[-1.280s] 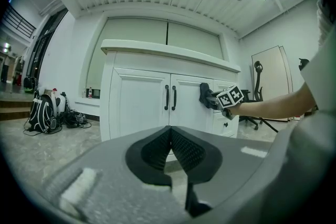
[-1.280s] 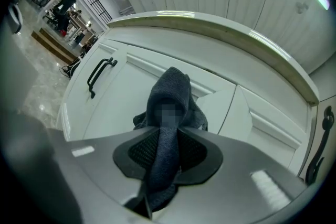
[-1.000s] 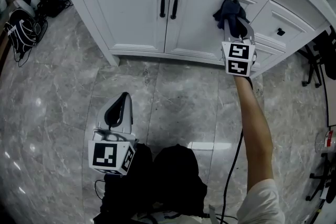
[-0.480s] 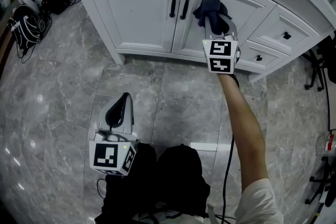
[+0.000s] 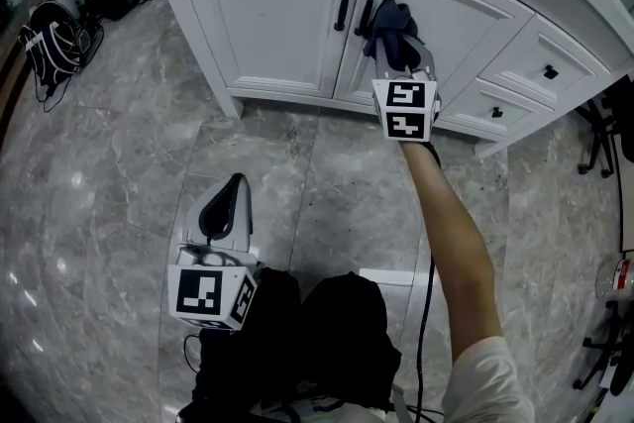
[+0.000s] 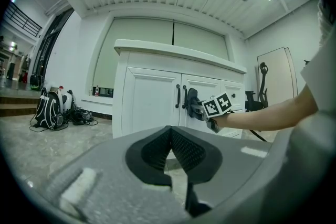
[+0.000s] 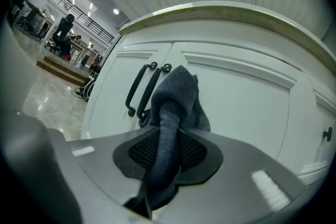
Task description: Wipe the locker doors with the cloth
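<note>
Right gripper (image 5: 400,54) clamps cloth (image 5: 388,23) at right locker door (image 5: 458,23), upper centre, beside its handle (image 5: 369,8); best press flat, overlap strokes. Left gripper (image 6: 170,150) closed, empty.

Head view looking steeply down on locker doors (image 5: 269,15); right gripper view facing them close, left from farther.

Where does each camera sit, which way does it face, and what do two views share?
Head view: on the person's head, looking steeply down at floor and locker doors; left tongs, right tongs, right forearm show.
Left gripper view: on the left tongs, facing the locker doors; they show shut, empty.
Right gripper view: on the right tongs, facing the right door; they clamp the cloth.
Shared: head view and left gripper view show the right tongs' marker cube.
</note>
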### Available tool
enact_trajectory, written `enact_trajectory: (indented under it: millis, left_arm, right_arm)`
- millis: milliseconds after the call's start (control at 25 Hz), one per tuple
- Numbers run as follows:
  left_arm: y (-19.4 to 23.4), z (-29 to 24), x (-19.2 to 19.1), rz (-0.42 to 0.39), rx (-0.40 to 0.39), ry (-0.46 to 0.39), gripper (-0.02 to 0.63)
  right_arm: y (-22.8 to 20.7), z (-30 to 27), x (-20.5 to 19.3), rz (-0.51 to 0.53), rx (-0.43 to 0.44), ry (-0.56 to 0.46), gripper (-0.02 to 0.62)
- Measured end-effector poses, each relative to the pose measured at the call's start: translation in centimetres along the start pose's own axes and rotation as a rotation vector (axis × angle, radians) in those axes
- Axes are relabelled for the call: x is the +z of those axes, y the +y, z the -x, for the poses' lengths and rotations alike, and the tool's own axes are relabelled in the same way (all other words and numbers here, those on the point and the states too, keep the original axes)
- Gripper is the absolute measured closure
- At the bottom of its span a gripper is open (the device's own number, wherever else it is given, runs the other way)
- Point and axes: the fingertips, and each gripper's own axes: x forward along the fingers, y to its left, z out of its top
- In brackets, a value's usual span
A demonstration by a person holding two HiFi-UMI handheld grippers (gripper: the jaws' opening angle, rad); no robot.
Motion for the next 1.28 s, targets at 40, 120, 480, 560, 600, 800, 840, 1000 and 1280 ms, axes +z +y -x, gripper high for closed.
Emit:
enact_trajectory:
  millis: [40,120,480,560,600,800,840,1000,1280]
  left_arm:
    - [0.0,0.0,0.0,0.0,0.0,0.001,0.604]
    - [0.0,0.0,0.0,-0.001,-0.002,0.002,0.604]
    - [-0.2,-0.1,0.2,-0.014,0.008,0.006,0.604]
    - [-0.5,-0.3,0.3,-0.017,0.006,0.006,0.604]
    - [-0.6,-0.3,0.4,-0.018,0.005,0.005,0.604]
    - [-1.3,-0.5,0.3,-0.022,-0.002,0.008,0.604]
    - [-1.5,-0.6,0.3,-0.023,-0.003,0.008,0.604]
    - [-2.2,-0.8,0.3,-0.028,-0.014,0.009,0.604]
    - [-2.9,-0.9,0.4,-0.034,-0.019,0.009,0.604]
  right_arm:
    - [0.2,0.0,-0.5,0.007,0.01,0.009,0.509]
    - [0.7,-0.1,-1.5,0.024,0.028,0.028,0.509]
    - [-0.3,0.4,-3.4,0.066,0.038,0.061,0.508]
    - [-1.3,0.8,-4.0,0.07,0.028,0.067,0.508]
    - [-1.8,1.0,-4.3,0.072,0.023,0.071,0.508]
    - [-4.6,2.2,-5.7,0.085,-0.007,0.089,0.508]
    - [-5.2,2.5,-6.0,0.088,-0.013,0.095,0.508]
    - [-7.3,3.4,-7.3,0.103,-0.037,0.12,0.506]
    - [-10.6,4.9,-8.8,0.126,-0.073,0.145,0.506]
